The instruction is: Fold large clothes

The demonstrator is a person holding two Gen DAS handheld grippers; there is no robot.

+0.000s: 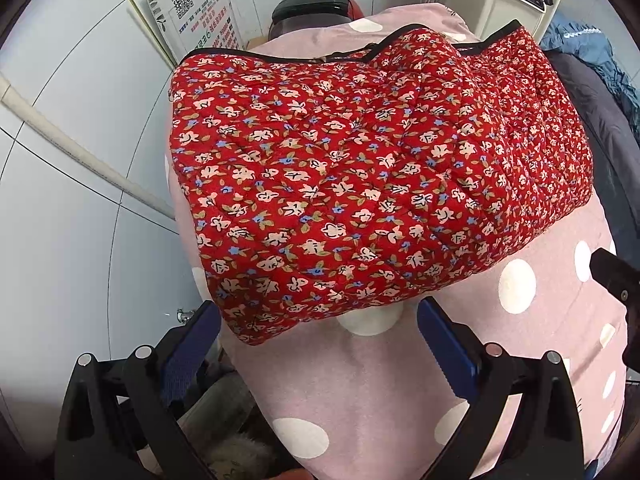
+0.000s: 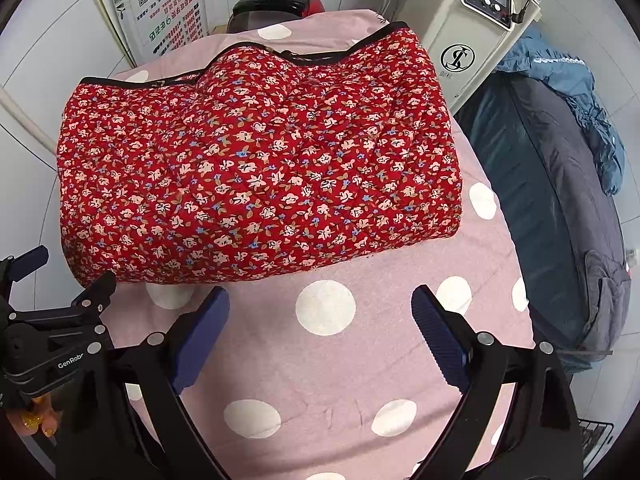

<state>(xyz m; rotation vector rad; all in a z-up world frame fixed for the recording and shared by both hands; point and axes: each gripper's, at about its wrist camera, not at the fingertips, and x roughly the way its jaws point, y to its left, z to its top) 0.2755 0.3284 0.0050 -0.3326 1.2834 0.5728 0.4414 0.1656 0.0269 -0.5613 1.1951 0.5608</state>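
Since it's quilted: garment looks thick, soft — springy
Hold: black-trimmed edge
Left tool: wide — empty
Right tool: wide, empty

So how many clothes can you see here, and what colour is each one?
Red flowery quilted clothes: 1, the folded jacket on the pink spotty cover
Blue clothes: 1, the jacket heaped off to the side
Dark grey clothes: 1, the garment beside the table
Total: 3
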